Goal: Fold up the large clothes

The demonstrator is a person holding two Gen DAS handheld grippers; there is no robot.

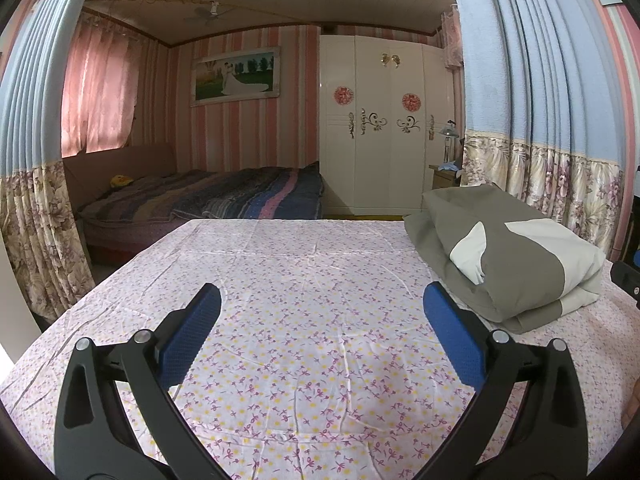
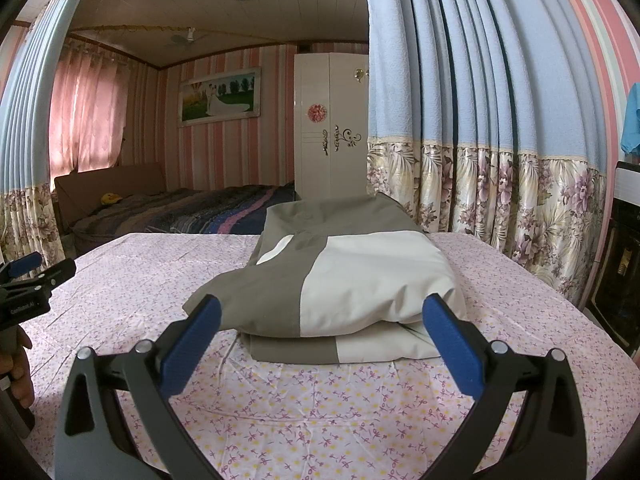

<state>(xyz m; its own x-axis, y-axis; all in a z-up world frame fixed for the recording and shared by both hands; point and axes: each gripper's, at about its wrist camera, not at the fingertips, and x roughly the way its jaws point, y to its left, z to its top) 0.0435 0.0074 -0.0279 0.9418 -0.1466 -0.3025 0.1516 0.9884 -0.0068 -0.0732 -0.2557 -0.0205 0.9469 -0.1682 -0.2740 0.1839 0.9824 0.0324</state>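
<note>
A grey and cream garment (image 2: 344, 280) lies folded in a thick bundle on the flowered sheet (image 2: 320, 400). In the left wrist view it (image 1: 516, 256) sits at the right. My right gripper (image 2: 320, 312) is open and empty, hovering just in front of the bundle's near edge, not touching it. My left gripper (image 1: 322, 300) is open and empty over bare sheet (image 1: 312, 340), to the left of the bundle. The left gripper also shows at the left edge of the right wrist view (image 2: 28, 276), with a hand on its handle.
Blue and floral curtains (image 2: 480, 140) hang close behind the bed on the right, and others (image 1: 28, 160) hang at the left. A second bed (image 1: 208, 196) and a white wardrobe (image 1: 380, 128) stand beyond the far edge. A dark appliance (image 2: 624, 260) stands at the right.
</note>
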